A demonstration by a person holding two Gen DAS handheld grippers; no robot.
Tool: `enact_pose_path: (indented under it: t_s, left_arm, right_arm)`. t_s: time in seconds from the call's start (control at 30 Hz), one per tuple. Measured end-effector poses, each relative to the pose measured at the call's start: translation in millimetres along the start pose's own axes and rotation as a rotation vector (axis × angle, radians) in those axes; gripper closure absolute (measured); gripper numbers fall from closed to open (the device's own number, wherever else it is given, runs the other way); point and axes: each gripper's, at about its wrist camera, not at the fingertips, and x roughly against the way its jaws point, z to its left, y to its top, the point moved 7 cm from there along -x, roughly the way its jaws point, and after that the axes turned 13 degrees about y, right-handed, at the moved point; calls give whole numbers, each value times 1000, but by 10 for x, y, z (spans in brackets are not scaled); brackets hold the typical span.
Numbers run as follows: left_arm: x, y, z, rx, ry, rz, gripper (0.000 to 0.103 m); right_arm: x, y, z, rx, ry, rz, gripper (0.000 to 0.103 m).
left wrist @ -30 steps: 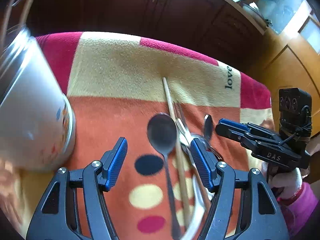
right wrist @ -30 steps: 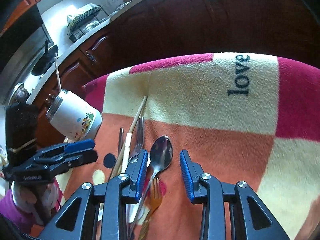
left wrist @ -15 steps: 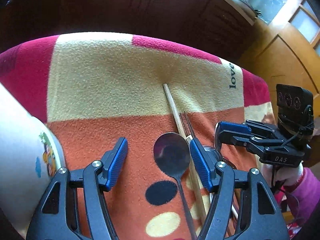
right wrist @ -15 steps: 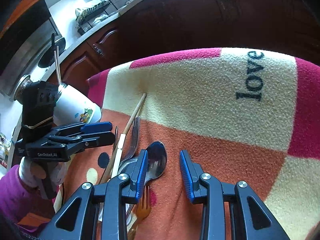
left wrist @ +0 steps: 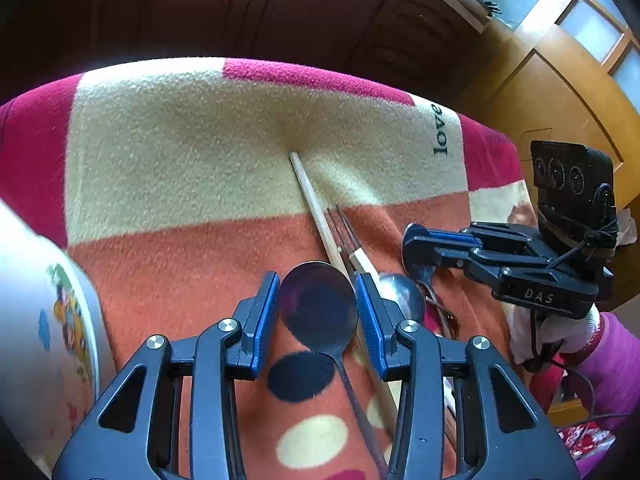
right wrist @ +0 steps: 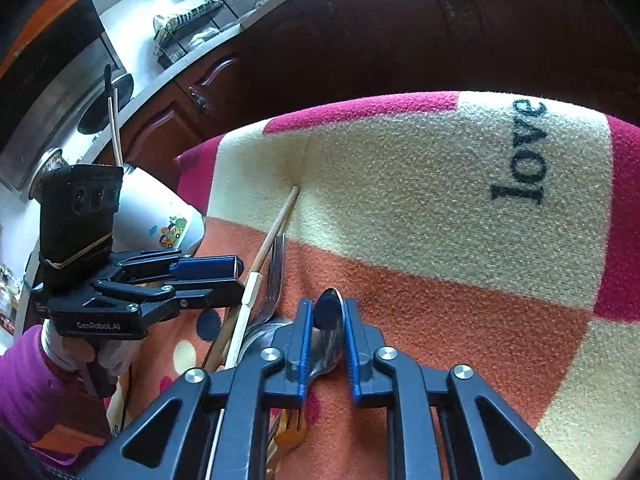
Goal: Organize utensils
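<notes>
A dark spoon (left wrist: 318,304) lies on the patterned blanket (left wrist: 180,140). My left gripper (left wrist: 317,312) has its jaws closing, and the blue pads touch both edges of the bowl. It also shows in the right wrist view, my left gripper (right wrist: 238,280). My right gripper (right wrist: 328,340) is closing too, its pads pressed on a shiny spoon (right wrist: 329,316) tipped on edge. It shows from the side as my right gripper (left wrist: 414,244). Between them lie a wooden chopstick (left wrist: 316,208), a steel fork (right wrist: 276,264) and another silver spoon (left wrist: 400,296).
A white cartoon-print cup (right wrist: 160,216) with sticks in it stands at the left, also seen as the cup (left wrist: 48,340). A golden fork (right wrist: 292,428) lies under my right gripper. Dark wooden cabinets (left wrist: 280,12) stand behind the blanket. A gloved hand (left wrist: 560,332) in a magenta sleeve holds the right gripper.
My left gripper has shifted over the dark spoon and narrowed until its pads meet the bowl. The right gripper's jaws have narrowed onto the shiny spoon, which now stands on edge.
</notes>
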Motion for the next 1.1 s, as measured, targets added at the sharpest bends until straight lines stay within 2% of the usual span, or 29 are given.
enact_pose_path:
  t_s: [0.17, 0.3, 0.43, 0.57, 1.0, 1.03, 1.1]
  left_arm:
    - [91, -143, 129, 59, 67, 28, 65]
    - [133, -213, 148, 53, 118, 43, 65]
    - [180, -267, 171, 72, 96, 64, 63]
    - [235, -307, 280, 96, 100, 58, 61]
    - [74, -233, 129, 23, 116, 65, 62]
    - [65, -225, 106, 12, 116, 70, 62]
    - [49, -221, 65, -16, 118, 79, 81]
  right_arm:
    - [51, -41, -17, -12, -22, -6, 96]
    - [79, -64, -82, -48, -9, -7, 96]
    - [96, -55, -133, -108, 21, -10, 96]
    - [96, -73, -103, -94, 18, -5, 95]
    - [61, -12, -141, -114, 60, -22, 95]
    - [48, 6, -133, -108, 63, -15, 94]
    - [19, 26, -132, -105, 77, 0, 91]
